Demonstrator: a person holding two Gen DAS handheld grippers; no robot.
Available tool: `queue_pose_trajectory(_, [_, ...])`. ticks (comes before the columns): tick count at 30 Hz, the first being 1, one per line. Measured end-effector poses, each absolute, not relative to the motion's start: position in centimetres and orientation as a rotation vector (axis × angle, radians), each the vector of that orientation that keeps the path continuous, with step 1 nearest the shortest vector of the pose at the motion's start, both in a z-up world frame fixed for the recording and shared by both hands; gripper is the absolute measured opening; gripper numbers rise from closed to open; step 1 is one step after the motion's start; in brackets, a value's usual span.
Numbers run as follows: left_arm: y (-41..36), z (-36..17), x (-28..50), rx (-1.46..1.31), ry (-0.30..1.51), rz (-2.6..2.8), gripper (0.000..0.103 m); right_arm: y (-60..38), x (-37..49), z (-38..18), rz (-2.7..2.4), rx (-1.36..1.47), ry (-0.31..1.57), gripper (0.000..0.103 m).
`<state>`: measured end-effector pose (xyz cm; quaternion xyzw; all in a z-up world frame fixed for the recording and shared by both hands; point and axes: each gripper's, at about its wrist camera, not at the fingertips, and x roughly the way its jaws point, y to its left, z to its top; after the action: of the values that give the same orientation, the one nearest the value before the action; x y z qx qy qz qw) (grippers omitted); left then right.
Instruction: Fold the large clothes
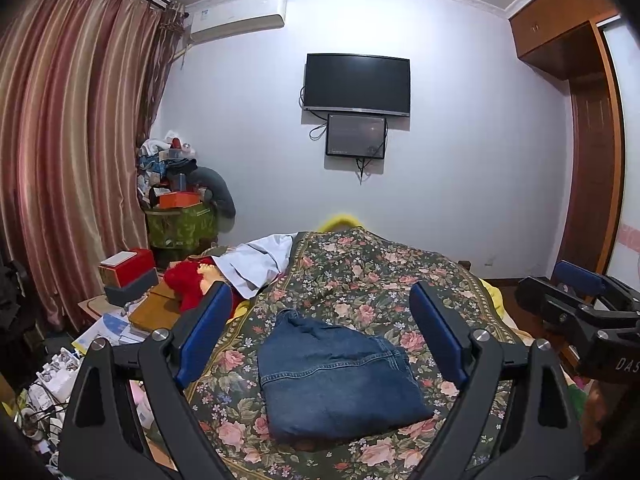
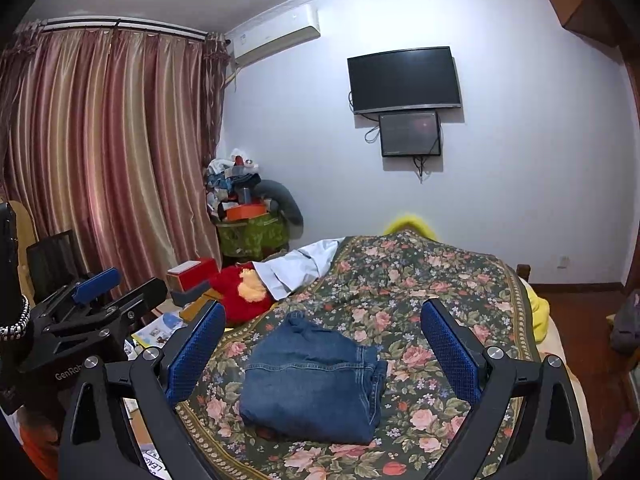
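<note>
Folded blue jeans (image 1: 340, 380) lie as a compact bundle on the floral bedspread (image 1: 380, 272); they also show in the right wrist view (image 2: 316, 384). My left gripper (image 1: 322, 332) is open and empty, raised above and in front of the jeans, apart from them. My right gripper (image 2: 323, 344) is open and empty too, held above the jeans. The right gripper shows at the right edge of the left wrist view (image 1: 576, 304), and the left gripper shows at the left of the right wrist view (image 2: 92, 300).
A white garment (image 1: 256, 264) and a red plush toy (image 1: 188, 284) lie at the bed's far left. A cluttered side table with boxes (image 1: 128, 272) stands left of the bed. Curtains (image 1: 72, 152), a wall TV (image 1: 356, 84) and a wooden wardrobe (image 1: 592, 140) surround the bed.
</note>
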<state>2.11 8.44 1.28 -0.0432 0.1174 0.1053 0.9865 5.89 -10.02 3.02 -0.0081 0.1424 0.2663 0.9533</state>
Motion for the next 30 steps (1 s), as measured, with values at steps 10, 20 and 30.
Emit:
queue_pose_trajectory(10, [8.47, 1.18, 2.23, -0.091, 0.239, 0.209, 0.093, -10.34, 6.19, 2.93, 0.54, -0.011, 0.29, 0.098])
queue_pose_trajectory(20, [8.86, 0.94, 2.51, -0.096, 0.246, 0.188, 0.096, -10.47, 6.31, 2.94, 0.529, -0.014, 0.285, 0.099])
queue_pose_trajectory(30, [8.88, 0.71, 2.65, -0.082, 0.276, 0.146, 0.097, -10.34, 6.28, 2.81, 0.496, -0.002, 0.286, 0.103])
